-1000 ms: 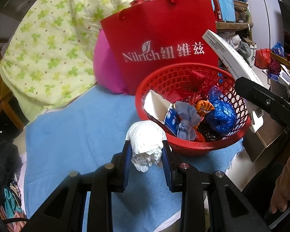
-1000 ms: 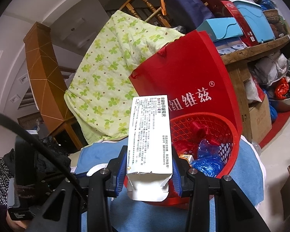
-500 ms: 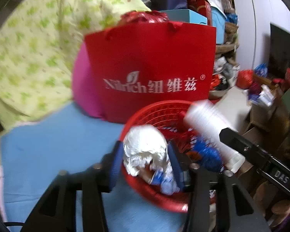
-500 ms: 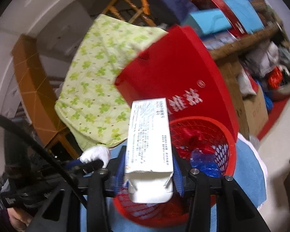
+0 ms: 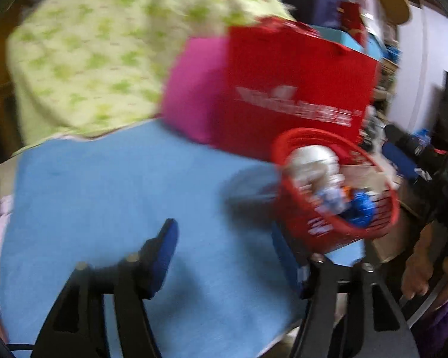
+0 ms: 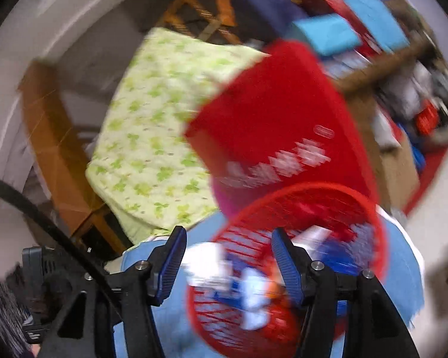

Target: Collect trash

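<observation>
The picture is blurred by motion. A red mesh basket (image 5: 394, 208) stands on the blue cloth (image 5: 119, 194), holding trash with a crumpled white wad (image 5: 310, 161) on top. My left gripper (image 5: 224, 253) is to the left of the basket over bare cloth; its jaws are opening with nothing between them. In the right wrist view my right gripper (image 6: 230, 259) hangs over the near rim of the basket (image 6: 298, 188). Its jaws are opening and grip nothing. Blurred white and blue trash (image 6: 212, 265) lies in the basket below them.
A red paper bag (image 5: 292, 89) stands behind the basket, with a pink cushion (image 5: 191, 89) and a green-patterned quilt (image 5: 89, 59) to its left. Cluttered shelves and boxes (image 6: 358, 29) fill the right. A person's hand (image 5: 418, 268) is at the right edge.
The left gripper carried the white wad over the basket, let it go and swung left over the cloth. The right gripper released the white printed box, which no longer stands between its fingers.
</observation>
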